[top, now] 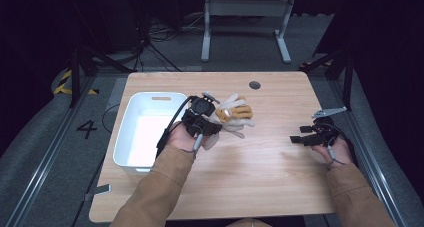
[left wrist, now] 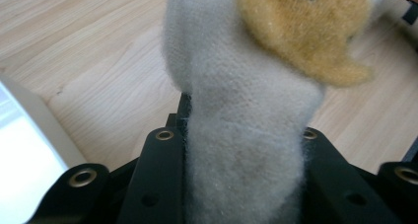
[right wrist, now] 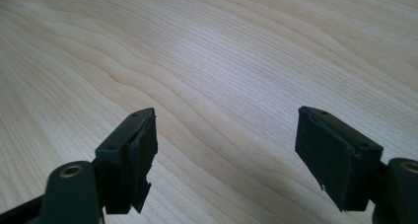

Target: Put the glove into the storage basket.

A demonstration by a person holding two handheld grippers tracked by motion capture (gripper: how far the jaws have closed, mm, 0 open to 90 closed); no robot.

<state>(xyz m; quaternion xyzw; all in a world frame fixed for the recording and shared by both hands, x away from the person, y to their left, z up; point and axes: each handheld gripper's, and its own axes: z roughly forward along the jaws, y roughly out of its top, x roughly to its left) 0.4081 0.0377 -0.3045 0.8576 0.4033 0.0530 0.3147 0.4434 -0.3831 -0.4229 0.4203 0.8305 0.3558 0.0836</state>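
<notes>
Left tool (top: 214,118) clamps plush toy (top: 234,113) mid-bench, white bin (top: 131,152) at its 9 o'clock, likely drop target; right tool (top: 299,138) idle, jaws wide.

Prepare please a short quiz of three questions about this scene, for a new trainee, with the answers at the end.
1. True or false: the left claw is shut on the plush toy.
2. Which side of the white plastic bin is the plush toy on, as seen in the high view?
A. left
B. right
C. inside it
3. Fill in: the right claw has its jaws ____ over the bare wooden table.

Key:
1. True. In the left gripper view the pale body of the toy is pinched between the two jaws.
2. B. The toy is just to the right of the bin, not inside it.
3. Open. Nothing is between them.
</notes>
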